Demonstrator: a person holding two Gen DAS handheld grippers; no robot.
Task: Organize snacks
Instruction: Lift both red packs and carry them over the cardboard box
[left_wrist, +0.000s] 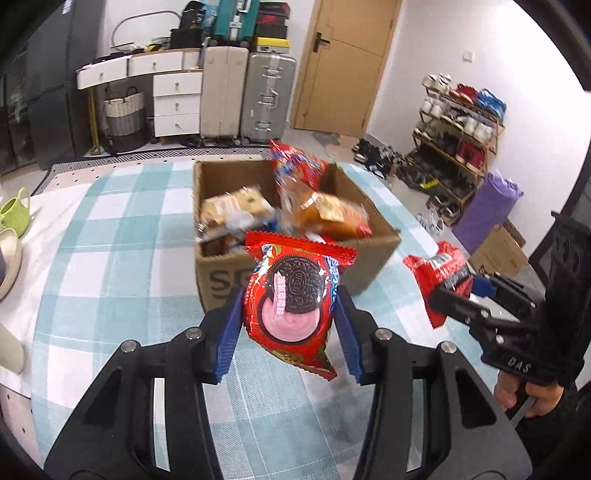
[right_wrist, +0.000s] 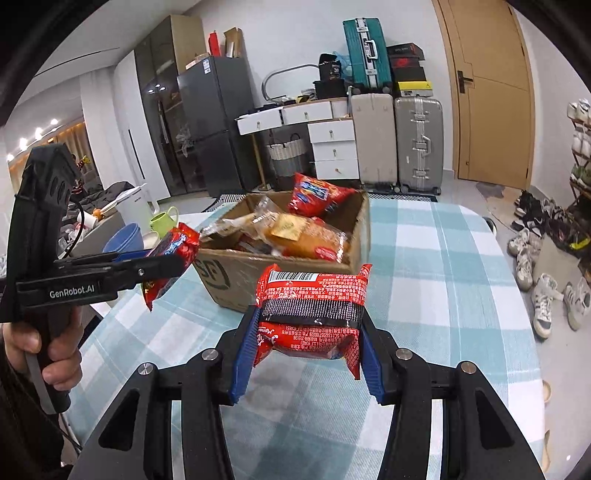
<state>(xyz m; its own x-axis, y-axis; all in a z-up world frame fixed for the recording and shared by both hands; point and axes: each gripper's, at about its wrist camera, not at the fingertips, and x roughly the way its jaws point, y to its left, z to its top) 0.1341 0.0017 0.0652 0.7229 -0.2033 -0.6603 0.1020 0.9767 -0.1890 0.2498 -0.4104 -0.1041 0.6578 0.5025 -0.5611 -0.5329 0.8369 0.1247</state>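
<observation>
Our left tool (left_wrist: 290, 321) and right tool (right_wrist: 308, 345) each pinch a red packet. We should lift both over the box (left_wrist: 369, 266) ahead before releasing.

Home: fridge (right_wrist: 207, 125), suitcases (left_wrist: 247, 92), shoe rack (left_wrist: 458, 136)

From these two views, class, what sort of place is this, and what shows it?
Most likely a lived-in home: a fridge, suitcases by the door, and a shoe rack beside a clothed table.
</observation>
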